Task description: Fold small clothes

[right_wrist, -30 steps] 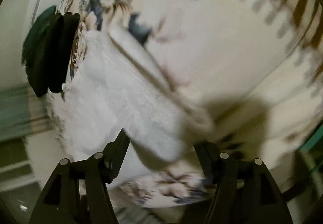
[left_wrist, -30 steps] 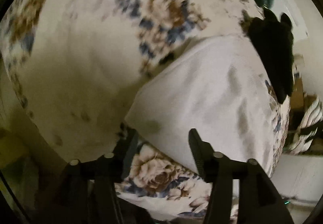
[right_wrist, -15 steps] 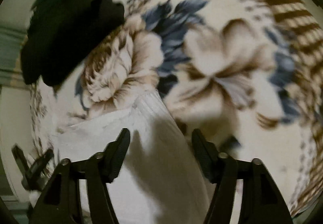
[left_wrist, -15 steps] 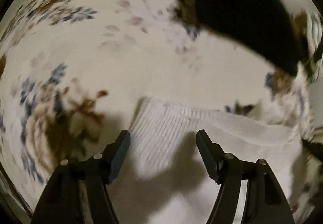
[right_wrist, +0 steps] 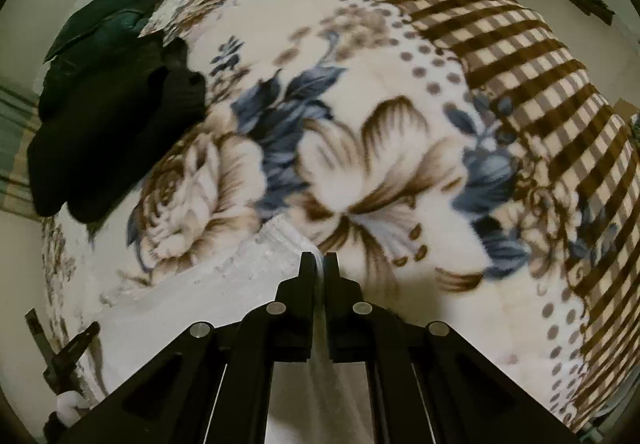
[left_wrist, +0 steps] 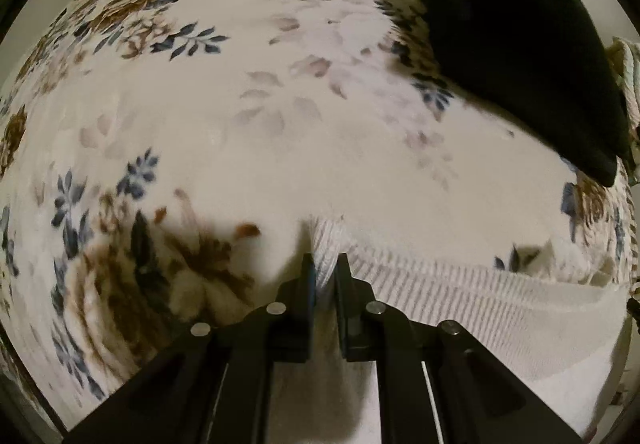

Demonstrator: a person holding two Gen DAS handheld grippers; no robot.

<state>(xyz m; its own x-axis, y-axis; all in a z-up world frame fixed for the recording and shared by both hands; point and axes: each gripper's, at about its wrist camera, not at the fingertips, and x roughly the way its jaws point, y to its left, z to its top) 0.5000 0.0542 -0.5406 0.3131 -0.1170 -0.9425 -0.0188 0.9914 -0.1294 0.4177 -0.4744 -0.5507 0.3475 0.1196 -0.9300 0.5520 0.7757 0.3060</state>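
Note:
A white ribbed garment lies flat on a floral blanket. My left gripper is shut on the garment's near left corner, with cloth pinched between its fingers. In the right wrist view the same white garment spreads to the lower left, and my right gripper is shut on its right corner. The left gripper shows small at the lower left of that view.
A black garment lies on the blanket at the far right; it also shows in the right wrist view beside a dark green one. The blanket has a brown checked border.
Both grippers were open over the white garment's corners half a second ago. Both have now closed on the cloth. The views have steadied close above the blanket.

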